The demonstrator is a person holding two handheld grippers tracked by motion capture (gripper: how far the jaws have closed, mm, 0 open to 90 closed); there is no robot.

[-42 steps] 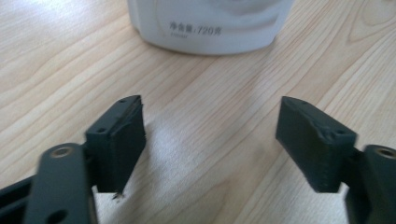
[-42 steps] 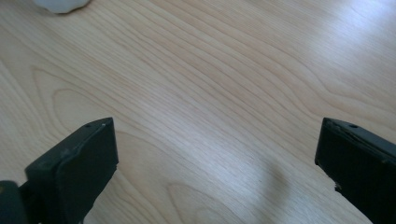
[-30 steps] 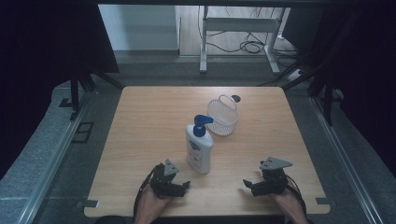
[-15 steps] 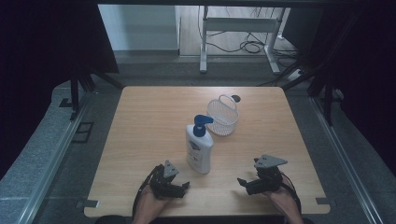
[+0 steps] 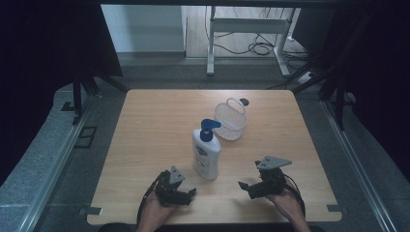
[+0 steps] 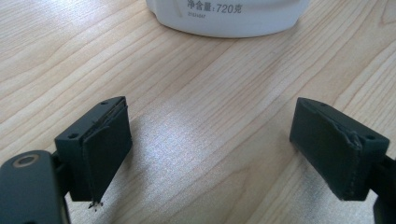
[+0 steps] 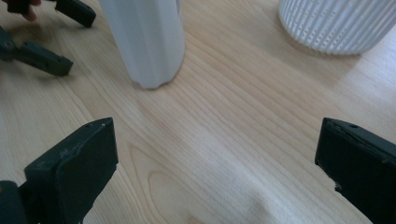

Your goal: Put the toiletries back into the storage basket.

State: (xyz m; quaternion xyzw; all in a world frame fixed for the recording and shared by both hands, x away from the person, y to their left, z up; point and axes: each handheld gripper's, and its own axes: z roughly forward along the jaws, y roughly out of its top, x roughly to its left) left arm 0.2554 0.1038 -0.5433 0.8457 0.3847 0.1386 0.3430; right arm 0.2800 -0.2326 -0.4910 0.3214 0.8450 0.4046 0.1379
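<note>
I am holding both released: left gripper (image 5: pixel 186 193) and right gripper (image 5: pixel 246 186) are flanking the pump bottle (image 5: pixel 206 152), jaws apart.

White pump bottle (image 5: pixel 206 153) with blue pump head (image 5: pixel 209 127) and a blue label mark; grey printed characters are borne near its base (image 6: pixel 219 6). White ribbed, perforated basket (image 5: pixel 230 121). Light wood-grain table (image 5: pixel 154 130). Black jaws are shown on the left gripper (image 6: pixel 215 154) and right gripper (image 7: pixel 219 172), grey plates on top.

Right tool (image 5: pixel 245 186) shifted left toward bottle (image 5: pixel 206 151).
</note>
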